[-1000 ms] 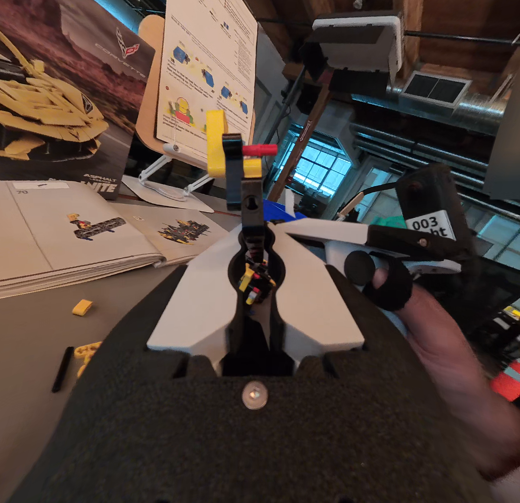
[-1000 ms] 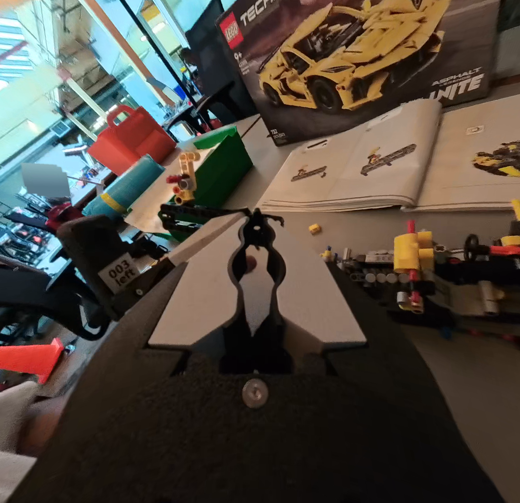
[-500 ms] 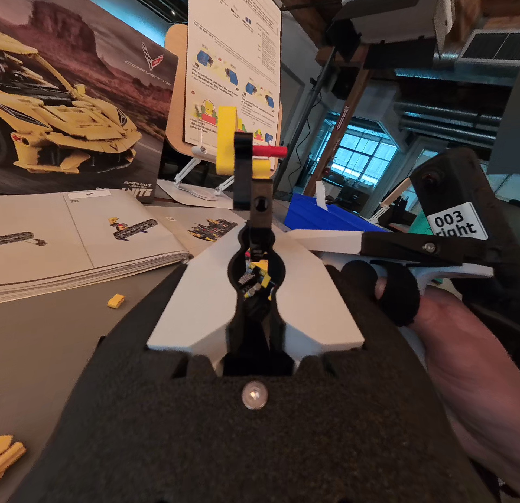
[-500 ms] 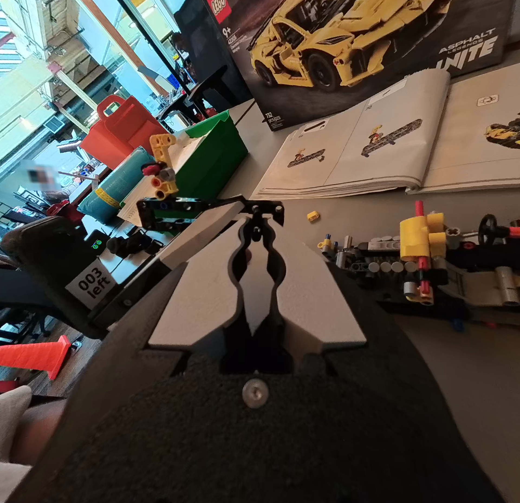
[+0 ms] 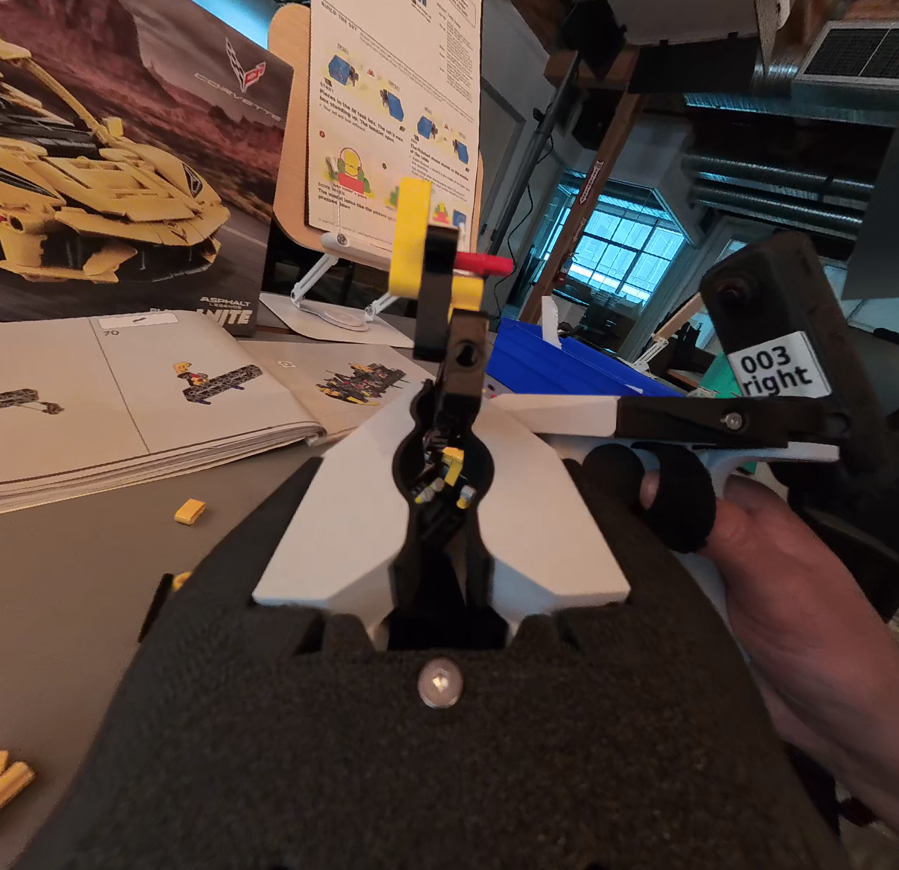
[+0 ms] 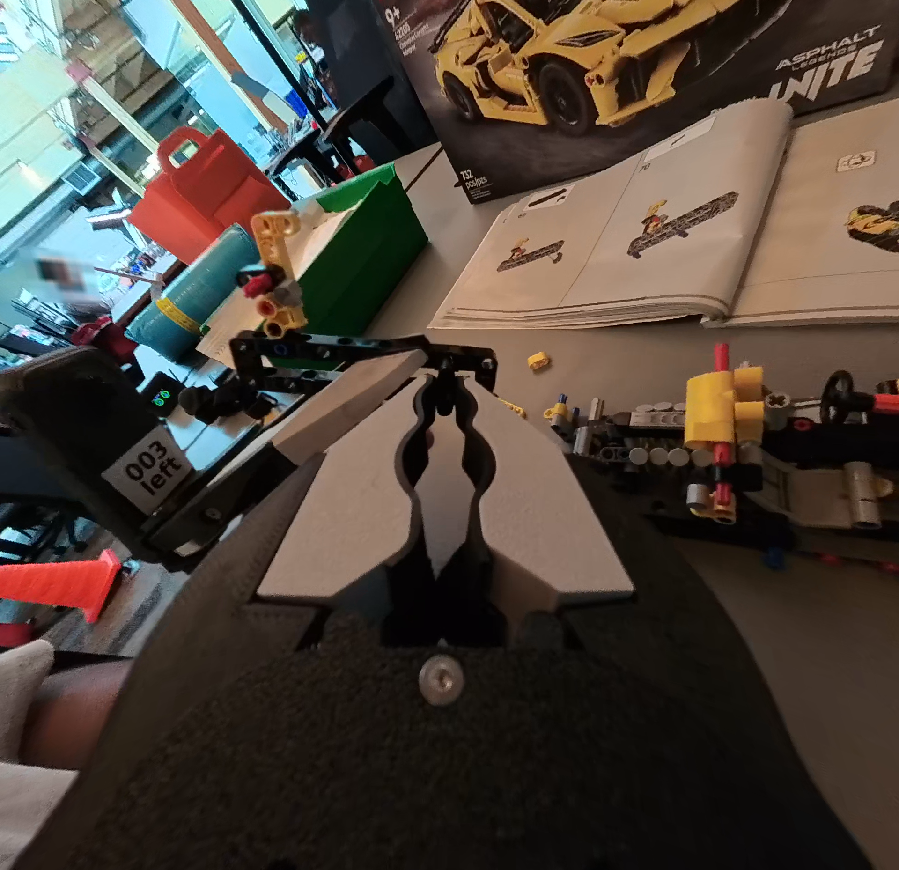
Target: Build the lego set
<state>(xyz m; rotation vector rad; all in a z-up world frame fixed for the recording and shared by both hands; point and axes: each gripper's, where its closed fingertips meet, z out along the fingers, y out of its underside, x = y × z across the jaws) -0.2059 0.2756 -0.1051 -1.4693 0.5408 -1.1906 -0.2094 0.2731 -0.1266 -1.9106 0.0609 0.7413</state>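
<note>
My left gripper [image 5: 452, 396] is shut on a black beam assembly [image 5: 462, 355] and holds it above the table. The assembly has yellow pieces and a red axle [image 5: 481, 263] at its top. In the right wrist view the same beam [image 6: 340, 348] lies crosswise, with the left gripper's fingers [image 6: 355, 394] clamped on it. My right gripper [image 6: 445, 392] is shut on a small black pin [image 6: 443, 384] at the beam's right end. Its fingers [image 5: 554, 409] reach in from the right in the left wrist view. The part-built car chassis [image 6: 705, 438] lies on the table to the right.
An open instruction booklet [image 6: 632, 243] and the set's box [image 6: 632, 58] lie behind. A green bin [image 6: 369, 243] and a red bag [image 6: 204, 190] stand at the left, a blue bin [image 5: 559, 360] and a sheet on a stand [image 5: 389, 92] at the far side. Loose yellow pieces [image 5: 189, 511] lie on the table. The tips of both grippers are at nearly the same place.
Both grippers have moved together with the beam, which now sits higher and closer in the right wrist view. The right gripper's tips have stayed at the beam's end.
</note>
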